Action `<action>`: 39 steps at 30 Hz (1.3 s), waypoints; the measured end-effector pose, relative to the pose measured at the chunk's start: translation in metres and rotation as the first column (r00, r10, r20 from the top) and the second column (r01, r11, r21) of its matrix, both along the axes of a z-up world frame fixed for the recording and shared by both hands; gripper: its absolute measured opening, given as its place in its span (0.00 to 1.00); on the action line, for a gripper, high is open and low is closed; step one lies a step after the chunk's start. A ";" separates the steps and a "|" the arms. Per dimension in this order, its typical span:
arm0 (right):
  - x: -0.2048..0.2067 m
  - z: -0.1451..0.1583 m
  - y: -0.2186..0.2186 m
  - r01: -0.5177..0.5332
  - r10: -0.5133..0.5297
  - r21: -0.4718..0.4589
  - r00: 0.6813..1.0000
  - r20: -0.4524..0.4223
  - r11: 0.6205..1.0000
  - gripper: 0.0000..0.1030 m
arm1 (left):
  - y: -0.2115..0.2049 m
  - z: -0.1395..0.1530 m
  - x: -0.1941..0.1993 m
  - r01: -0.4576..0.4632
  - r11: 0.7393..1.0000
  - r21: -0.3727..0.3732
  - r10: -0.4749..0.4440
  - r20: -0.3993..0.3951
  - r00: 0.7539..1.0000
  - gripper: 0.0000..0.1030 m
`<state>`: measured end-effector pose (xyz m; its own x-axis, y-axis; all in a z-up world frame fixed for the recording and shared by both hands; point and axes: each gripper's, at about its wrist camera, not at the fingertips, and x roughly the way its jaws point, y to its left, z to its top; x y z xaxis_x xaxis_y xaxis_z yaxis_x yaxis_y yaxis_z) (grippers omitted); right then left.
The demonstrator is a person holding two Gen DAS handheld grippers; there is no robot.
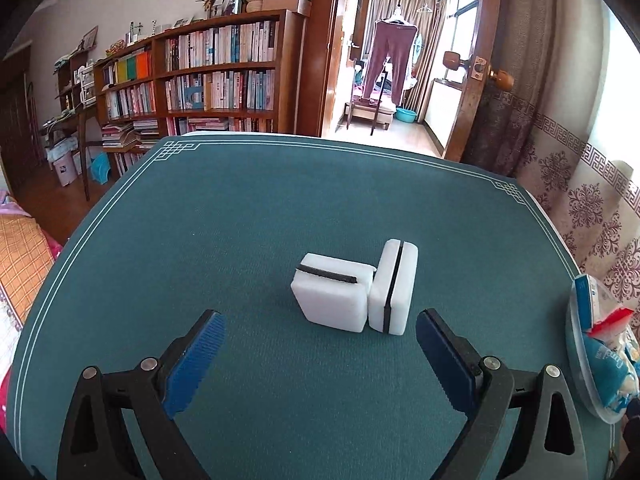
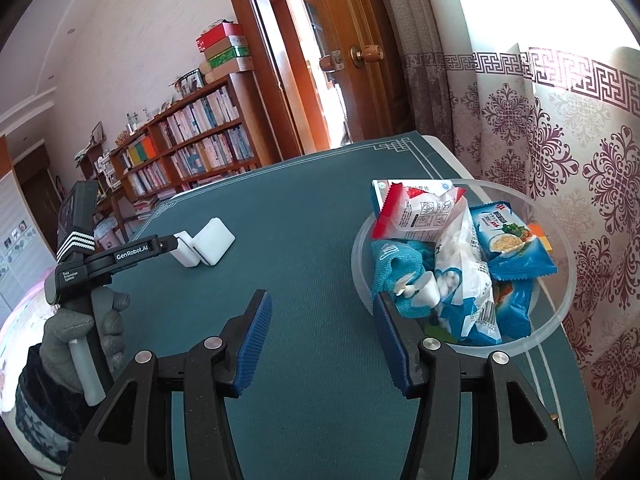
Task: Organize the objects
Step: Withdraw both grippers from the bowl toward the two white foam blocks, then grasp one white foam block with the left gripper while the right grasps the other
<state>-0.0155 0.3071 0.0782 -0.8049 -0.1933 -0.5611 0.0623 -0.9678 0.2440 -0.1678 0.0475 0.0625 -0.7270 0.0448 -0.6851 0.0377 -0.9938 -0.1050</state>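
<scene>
My left claw (image 1: 320, 344) stands wide with nothing between its blue pads (image 1: 196, 364), hanging low over the green surface (image 1: 240, 220). Just ahead of it are two white blocks (image 1: 354, 292) with dark centre bands, touching each other: one lies flat, the other stands on edge against its right side. My right claw (image 2: 324, 340) is part open and empty. Its right finger sits at the near rim of a clear bowl (image 2: 560, 320) heaped with snack packets (image 2: 460, 264). A gloved hand (image 2: 84, 332) grips the left handle.
</scene>
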 end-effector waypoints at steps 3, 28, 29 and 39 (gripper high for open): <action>-0.005 -0.005 -0.010 -0.022 0.022 0.001 1.000 0.016 1.000 0.53 | -0.004 -0.004 -0.007 -0.008 1.000 0.008 0.008 0.007 1.000 0.96; -0.064 -0.036 -0.073 -0.189 0.194 -0.052 0.969 0.156 0.981 0.53 | -0.028 -0.002 -0.017 0.094 0.980 0.175 -0.092 -0.015 0.996 0.46; -0.069 -0.037 -0.076 -0.197 0.205 -0.064 0.965 0.161 0.978 0.53 | -0.030 0.000 -0.016 0.094 0.979 0.181 -0.092 -0.021 0.996 0.46; -0.113 -0.043 -0.082 -0.238 0.322 -0.391 0.932 0.164 0.889 0.62 | -0.030 0.011 -0.002 0.169 0.954 0.248 -0.161 -0.052 0.986 0.46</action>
<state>-0.1284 0.2247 0.0347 -0.5518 -0.6137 -0.5647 0.2220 -0.7608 0.6099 -0.1702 0.0176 0.0738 -0.7156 0.3335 -0.6138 -0.1317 -0.9273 -0.3503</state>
